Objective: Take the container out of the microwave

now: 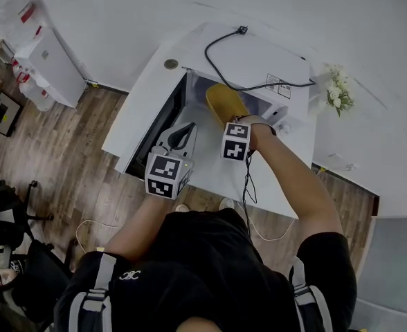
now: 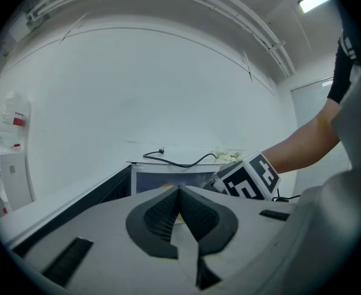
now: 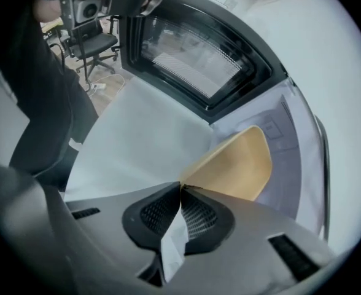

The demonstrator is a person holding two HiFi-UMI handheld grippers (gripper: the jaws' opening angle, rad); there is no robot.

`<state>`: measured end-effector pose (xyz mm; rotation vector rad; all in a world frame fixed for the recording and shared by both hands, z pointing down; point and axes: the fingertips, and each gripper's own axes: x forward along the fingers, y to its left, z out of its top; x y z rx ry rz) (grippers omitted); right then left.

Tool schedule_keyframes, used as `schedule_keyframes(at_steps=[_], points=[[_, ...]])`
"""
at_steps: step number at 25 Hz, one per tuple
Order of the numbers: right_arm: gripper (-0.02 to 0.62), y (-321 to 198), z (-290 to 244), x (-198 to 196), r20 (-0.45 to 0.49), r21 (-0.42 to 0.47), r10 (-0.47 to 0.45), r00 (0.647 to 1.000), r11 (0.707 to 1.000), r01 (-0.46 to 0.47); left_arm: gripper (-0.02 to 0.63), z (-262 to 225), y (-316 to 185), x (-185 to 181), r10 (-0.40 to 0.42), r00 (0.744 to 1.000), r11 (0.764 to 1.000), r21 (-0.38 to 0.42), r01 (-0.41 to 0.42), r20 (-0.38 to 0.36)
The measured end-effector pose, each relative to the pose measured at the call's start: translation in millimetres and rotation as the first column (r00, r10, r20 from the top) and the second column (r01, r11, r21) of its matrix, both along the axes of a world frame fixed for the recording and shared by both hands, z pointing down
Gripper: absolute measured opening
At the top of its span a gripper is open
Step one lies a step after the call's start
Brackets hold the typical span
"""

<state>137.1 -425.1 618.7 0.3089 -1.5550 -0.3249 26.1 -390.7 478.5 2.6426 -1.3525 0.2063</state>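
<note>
A yellow container (image 1: 224,104) sits tilted at the mouth of the white microwave (image 1: 259,61), whose door (image 1: 158,126) hangs open to the left. My right gripper (image 1: 230,120) points steeply down and is shut on the container's near rim. In the right gripper view the rim of the container (image 3: 236,165) runs straight into the closed tips of the right gripper (image 3: 180,186), above the cavity floor (image 3: 285,158). My left gripper (image 1: 184,131) hovers beside the door, shut and holding nothing. The left gripper (image 2: 179,192) looks level at the open microwave (image 2: 168,176).
The microwave stands on a white table (image 1: 210,175) in a corner. A black cable (image 1: 238,54) lies across the microwave's top. White flowers (image 1: 338,92) stand to its right. A white cabinet (image 1: 48,64) and an office chair (image 1: 10,220) stand on the wooden floor at the left.
</note>
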Motion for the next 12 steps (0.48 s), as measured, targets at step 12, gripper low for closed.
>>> schedule_keyframes(at_steps=[12], points=[[0.012, 84.1, 10.1, 8.1, -0.015, -0.06, -0.059, 0.998, 0.997, 0.058, 0.005, 21.8, 5.6, 4.7, 0.028, 0.999, 0.999, -0.039, -0.027, 0.02]])
